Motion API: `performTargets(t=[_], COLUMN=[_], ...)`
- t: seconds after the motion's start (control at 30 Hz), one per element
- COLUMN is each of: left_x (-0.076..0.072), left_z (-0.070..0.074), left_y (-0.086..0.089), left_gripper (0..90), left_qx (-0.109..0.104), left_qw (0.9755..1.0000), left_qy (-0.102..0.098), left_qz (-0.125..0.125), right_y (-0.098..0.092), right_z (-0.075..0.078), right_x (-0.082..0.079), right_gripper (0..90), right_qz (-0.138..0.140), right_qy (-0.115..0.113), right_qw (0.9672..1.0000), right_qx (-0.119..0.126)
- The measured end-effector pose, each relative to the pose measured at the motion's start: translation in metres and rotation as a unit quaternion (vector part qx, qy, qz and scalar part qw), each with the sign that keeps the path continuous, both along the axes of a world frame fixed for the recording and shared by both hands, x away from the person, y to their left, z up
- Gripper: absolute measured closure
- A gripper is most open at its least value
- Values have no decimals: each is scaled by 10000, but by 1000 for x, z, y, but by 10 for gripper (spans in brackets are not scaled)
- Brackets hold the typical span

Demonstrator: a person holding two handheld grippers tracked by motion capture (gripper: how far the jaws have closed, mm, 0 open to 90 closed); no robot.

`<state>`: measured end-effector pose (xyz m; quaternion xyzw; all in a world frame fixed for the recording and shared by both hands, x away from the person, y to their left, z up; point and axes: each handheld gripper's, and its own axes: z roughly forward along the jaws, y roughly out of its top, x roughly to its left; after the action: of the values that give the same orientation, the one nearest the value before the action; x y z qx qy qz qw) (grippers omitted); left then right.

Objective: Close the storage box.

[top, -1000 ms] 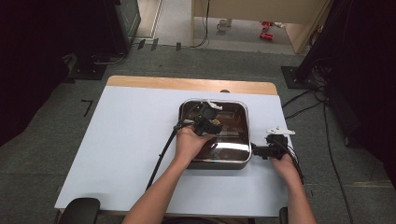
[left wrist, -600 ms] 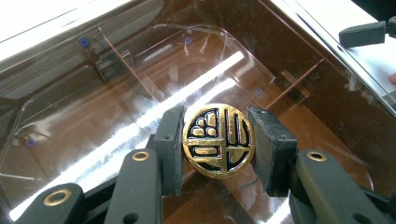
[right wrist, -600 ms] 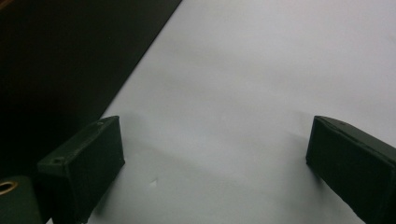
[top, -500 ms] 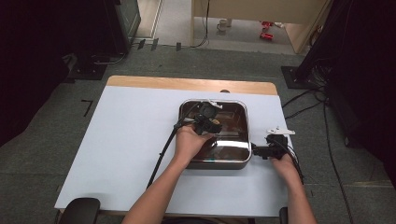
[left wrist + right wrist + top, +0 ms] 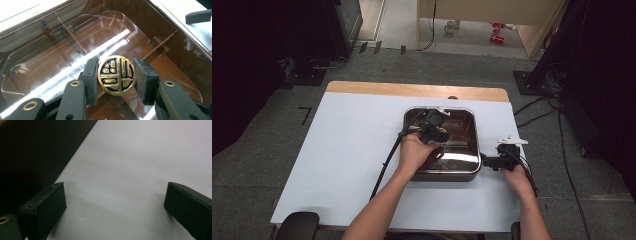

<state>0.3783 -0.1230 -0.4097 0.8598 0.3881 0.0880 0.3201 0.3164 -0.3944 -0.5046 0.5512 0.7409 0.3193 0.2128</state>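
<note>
Currently the left gripper (image 5: 115, 75) is clamped on a round gold-and-black knob (image 5: 117, 75); both pads touch the knob's edge, one on each side. The knob sits on a tinted glass lid (image 5: 75, 50), directly between the jaws and slightly above their knuckles in the left gripper view. Lid is brownish, transparent, with strong light reflections running diagonally under the jaws. Cannot tell whether the lid is lifted or resting.

From the high view: left gripper (image 5: 432, 127) is over the square metal pan (image 5: 447, 175), roughly at its centre, with the left hand (image 5: 414, 152) behind it over the pan's near edge. Its cable (image 5: 384, 167) trails back along the forearm toward the near table edge.

The right gripper (image 5: 492, 162) is just beside the pan's right wall, down near the white table (image 5: 337, 150), with the right hand (image 5: 518, 177) behind it. In the right gripper view its jaws are spread wide, nothing between them, just white tabletop (image 5: 140, 170) ahead. Dark surface to that gripper's left in its own view is probably the pan side, but too dark to confirm.

Beyond both grippers: a wooden strip (image 5: 412, 90) along the table's far edge, then grey floor (image 5: 412, 60).
</note>
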Motion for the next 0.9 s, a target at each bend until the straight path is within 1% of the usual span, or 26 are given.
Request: performTargets(t=[0.07,0.1,0.13,0.17,0.2,0.23,0.27,0.3,0.33,0.37,0.4,0.43,0.47,0.5,0.53,0.57,0.6,0.67,0.73,0.8,0.83,0.87,0.9], left_x=[-1,-1,-1,0,2,3,3,3,3,2,2,0,-1,-1,-1,-2,-2,-1,1,2,2,2,1], left_z=[-2,-1,-1,0,-1,-1,-1,-4,-4,-7,-7,-11,-13,-13,-13,-14,-13,-13,-11,-10,-8,-8,-7], left_y=[4,6,6,12,14,16,16,19,19,20,20,20,19,19,19,18,18,18,18,17,16,16,16], left_gripper=[566,531,505,486,466,450,443,448,463,488,507,517,535,545,545,587,591,595,596,597,597,597,597], left_qx=[-179,-251,-251,-401,-476,-476,-476,-585,-585,-642,-642,-599,-611,-611,-623,-640,-638,-651,-670,-643,-582,-582,-563], left_qw=[9997,9995,9995,9987,9985,9985,9985,9979,9979,9974,9974,9970,9967,9967,9963,9958,9958,9960,9965,9970,9975,9975,9976], left_qy=[-133,-197,-197,-291,-253,-212,-212,-167,-167,-145,-145,-270,-306,-306,-360,-423,-445,-408,-318,-224,-135,-135,-92], left_qz=[-47,-64,-64,-88,-133,-140,-140,-214,-214,-290,-290,-401,-431,-431,-467,-496,-477,-449,-395,-367,-376,-376,-384], right_y=[0,0,0,0,0,0,0,0,0,0,0,0,0,0,0,0,0,0,0,0,0,0,0], right_z=[0,0,0,0,0,0,0,0,0,0,0,0,0,0,0,0,0,0,0,0,0,0,0], right_x=[0,0,0,0,0,0,0,0,0,0,0,0,0,0,0,0,0,0,0,0,0,0,0], right_gripper=[34,34,34,34,34,34,34,34,34,34,34,34,34,34,34,34,34,34,34,34,34,34,34], right_qz=[-7,-6,-6,-4,-1,-3,-3,-5,-5,-2,-2,-2,-1,-1,-2,-1,-3,-3,-1,-1,-4,-4,-1], right_qy=[3,3,3,2,3,2,2,6,6,3,3,1,0,0,0,0,1,2,0,2,2,2,1], right_qw=[10000,10000,10000,10000,10000,10000,10000,10000,10000,10000,10000,10000,10000,10000,10000,10000,10000,10000,10000,10000,10000,10000,10000], right_qx=[1,2,2,2,2,-1,-1,1,1,-1,-1,-1,-3,-3,-2,-3,-1,-1,1,2,3,3,1])
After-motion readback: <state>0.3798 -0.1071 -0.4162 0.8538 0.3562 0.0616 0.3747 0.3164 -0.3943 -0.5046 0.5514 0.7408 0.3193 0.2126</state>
